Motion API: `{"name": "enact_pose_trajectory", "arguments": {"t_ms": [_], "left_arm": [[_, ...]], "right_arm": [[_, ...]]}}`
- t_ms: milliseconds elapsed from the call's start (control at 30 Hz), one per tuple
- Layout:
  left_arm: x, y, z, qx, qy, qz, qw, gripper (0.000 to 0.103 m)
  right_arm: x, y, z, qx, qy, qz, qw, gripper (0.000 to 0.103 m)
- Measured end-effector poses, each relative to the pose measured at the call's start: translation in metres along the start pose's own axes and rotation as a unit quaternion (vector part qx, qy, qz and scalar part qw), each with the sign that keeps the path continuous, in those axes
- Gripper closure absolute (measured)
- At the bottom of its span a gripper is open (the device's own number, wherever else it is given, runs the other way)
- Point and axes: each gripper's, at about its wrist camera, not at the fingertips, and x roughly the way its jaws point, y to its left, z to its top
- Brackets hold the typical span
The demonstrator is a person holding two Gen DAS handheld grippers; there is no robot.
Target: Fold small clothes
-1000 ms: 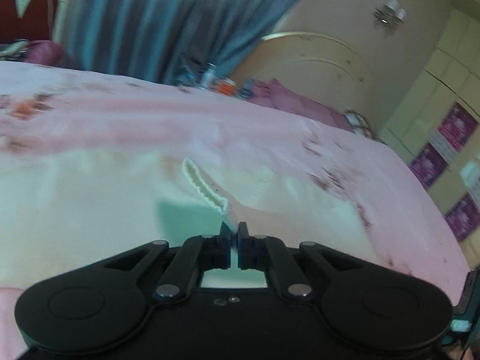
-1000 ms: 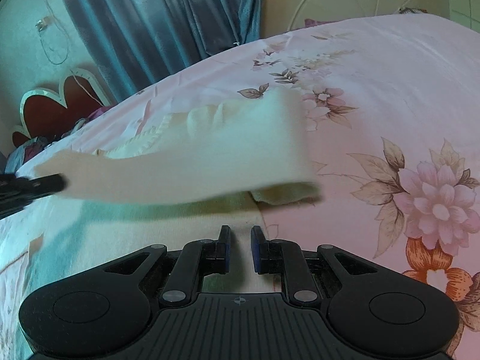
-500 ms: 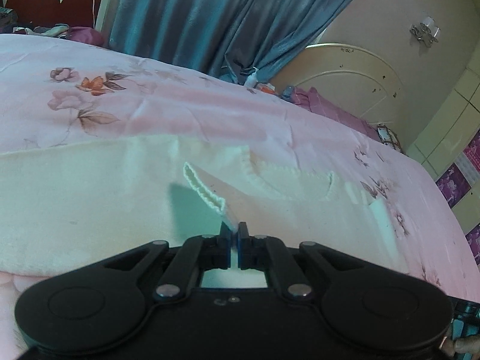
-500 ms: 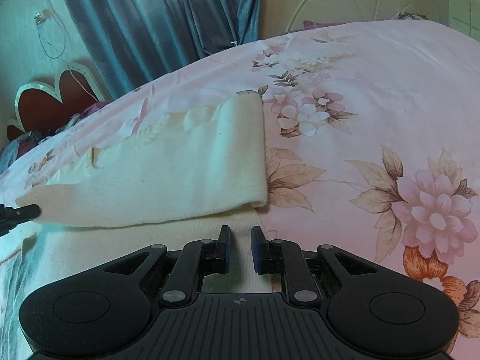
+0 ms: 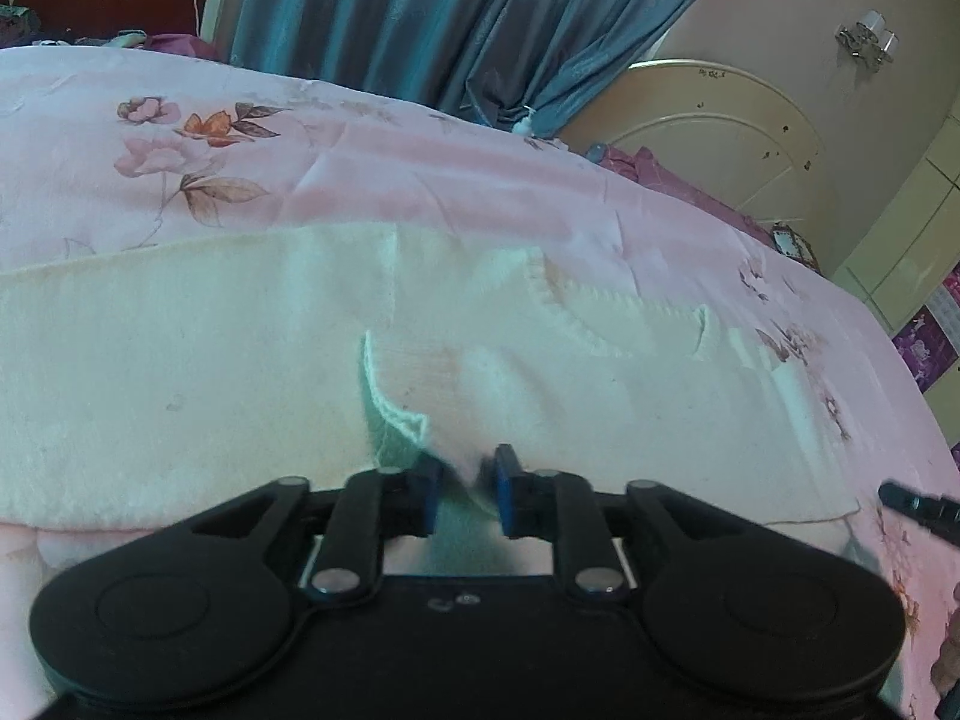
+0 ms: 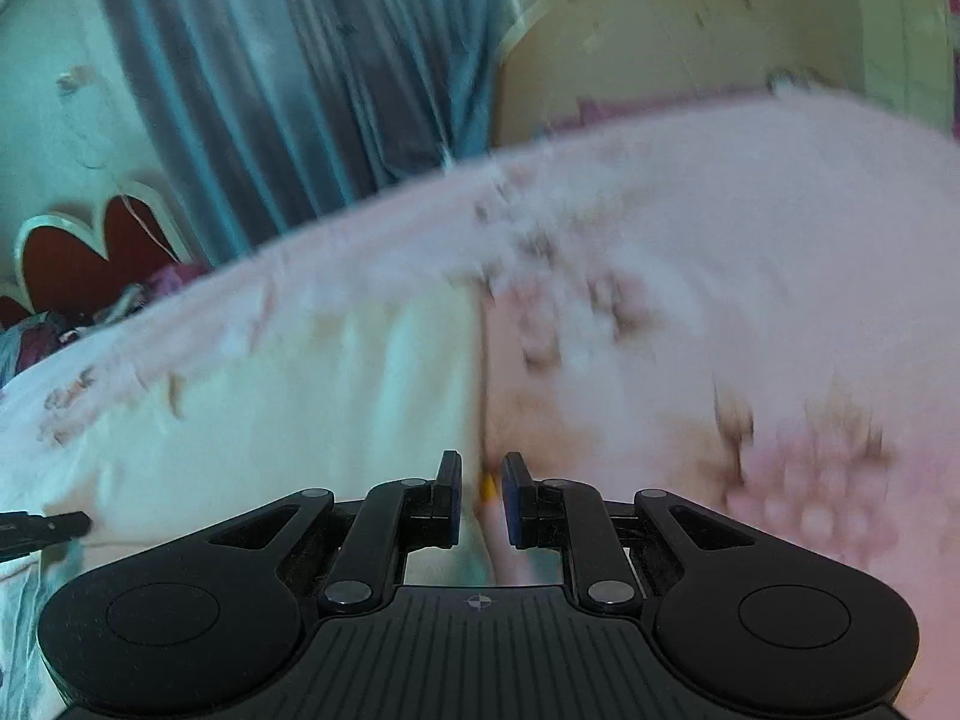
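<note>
The left gripper [image 5: 465, 483] had just been opening: half a second before, its fingers pinched the scalloped corner of the cream garment [image 5: 240, 360], and now they stood apart with that corner slack between them, no pad pressing on it. The layer that had hung in the air a second earlier lay flat on the bed [image 5: 420, 168], so one fold looked finished and released; judging by that, the next step would be a fresh grip for another fold.

The right gripper [image 6: 482, 495] kept its narrow gap unchanged, fingers slightly apart and empty, with the garment's straight folded edge running toward twelve o'clock from them in its blurred view.

The garment was soft, fuzzy knit, pale cream, with a zigzag-trimmed hem [image 5: 393, 414] and a curved neckline toward two o'clock. Beneath it, the pink bedcover was smooth, lightly creased, printed with flowers [image 5: 198, 132].
</note>
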Motion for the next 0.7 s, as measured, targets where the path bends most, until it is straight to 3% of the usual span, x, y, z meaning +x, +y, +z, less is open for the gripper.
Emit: {"name": "enact_pose_trajectory", "arguments": {"t_ms": [100, 133, 200, 267, 300, 333, 400, 600, 700], "left_arm": [[0.006, 0.002, 0.002, -0.012, 0.004, -0.007, 0.9999, 0.080], [0.009, 0.003, 0.001, -0.017, 0.004, -0.008, 0.9998, 0.083], [0.012, 0.005, 0.003, -0.021, 0.002, -0.004, 0.9998, 0.099], [0.006, 0.004, 0.005, -0.019, -0.007, 0.004, 0.9998, 0.098], [0.002, 0.001, 0.006, -0.008, -0.013, 0.017, 0.9997, 0.091], [-0.004, -0.002, 0.006, 0.002, -0.026, 0.041, 0.9988, 0.075], [-0.018, -0.005, 0.005, 0.014, -0.067, 0.076, 0.9947, 0.057], [0.007, -0.034, 0.015, 0.065, -0.061, 0.043, 0.9951, 0.066], [0.029, -0.042, 0.012, 0.084, -0.039, 0.055, 0.9942, 0.064]], "right_arm": [[0.027, 0.007, -0.001, -0.021, 0.039, 0.008, 0.999, 0.088], [0.040, 0.008, -0.007, -0.031, 0.066, -0.004, 0.997, 0.090], [0.045, 0.005, -0.009, -0.031, 0.070, -0.009, 0.997, 0.091], [0.038, 0.003, -0.006, -0.028, 0.066, -0.009, 0.997, 0.091], [0.032, 0.003, -0.003, -0.029, 0.054, -0.008, 0.998, 0.091], [0.028, 0.003, -0.001, -0.030, 0.044, -0.005, 0.999, 0.091], [0.025, 0.006, 0.005, -0.033, 0.024, 0.005, 0.999, 0.091], [0.068, 0.047, 0.013, -0.077, 0.036, 0.063, 0.994, 0.091], [0.090, 0.066, 0.005, -0.123, 0.054, 0.091, 0.987, 0.091]]}}
